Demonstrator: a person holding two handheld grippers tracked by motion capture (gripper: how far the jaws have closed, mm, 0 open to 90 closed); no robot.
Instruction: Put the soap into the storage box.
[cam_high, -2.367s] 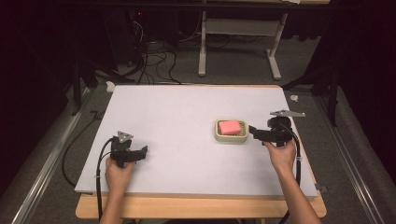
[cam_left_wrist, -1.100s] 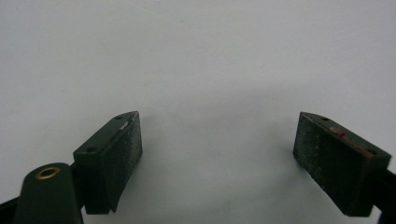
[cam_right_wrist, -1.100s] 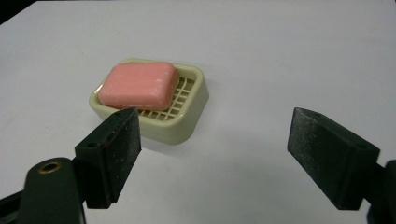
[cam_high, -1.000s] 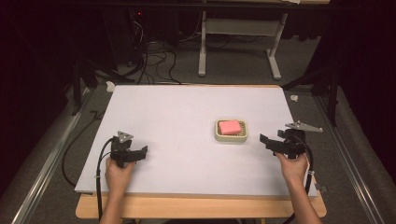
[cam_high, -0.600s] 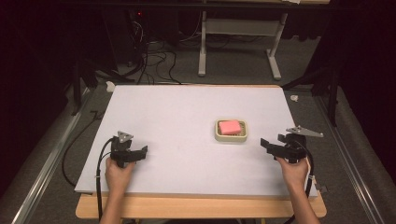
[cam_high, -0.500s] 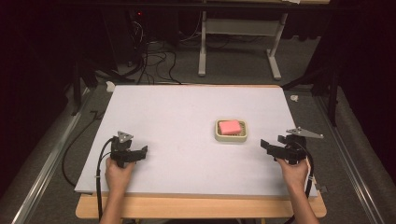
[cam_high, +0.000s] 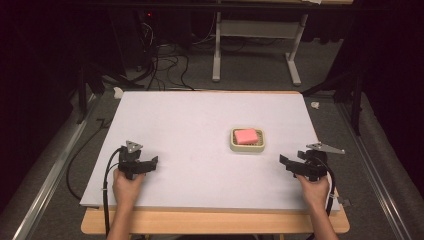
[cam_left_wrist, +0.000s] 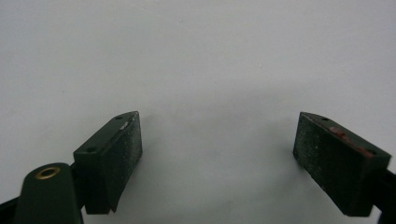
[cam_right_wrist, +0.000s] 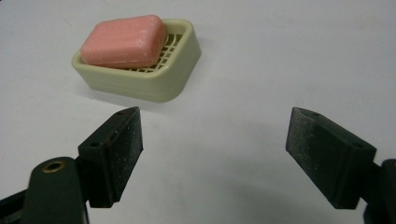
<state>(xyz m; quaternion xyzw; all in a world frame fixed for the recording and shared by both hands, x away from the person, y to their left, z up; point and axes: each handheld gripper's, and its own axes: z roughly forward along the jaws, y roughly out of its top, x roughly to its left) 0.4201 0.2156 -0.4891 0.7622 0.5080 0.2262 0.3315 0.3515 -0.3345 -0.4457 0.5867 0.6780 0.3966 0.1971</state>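
1. The left hand-held gripper (cam_high: 144, 164) sits near the table's front-left corner, its jaws spread wide over bare surface with nothing between them.
2. The right hand-held gripper (cam_high: 291, 165) sits near the front-right, its jaws likewise spread and empty (rough, grainy black pads (cam_right_wrist: 123, 144) face each other across the gap).
3. The white, matte, flat table (cam_high: 200, 130) carries one object group, lying right of centre.
4. The cream plastic rectangular soap dish with rounded corners and a slotted grid floor (cam_high: 247, 140) lies forward and left of the right gripper, clearly the nearer of the two; the left gripper is well apart from it.
5. The pink, chalky-looking rounded bar of soap (cam_right_wrist: 123, 41) rests inside the dish, its long axis running along the dish's length.
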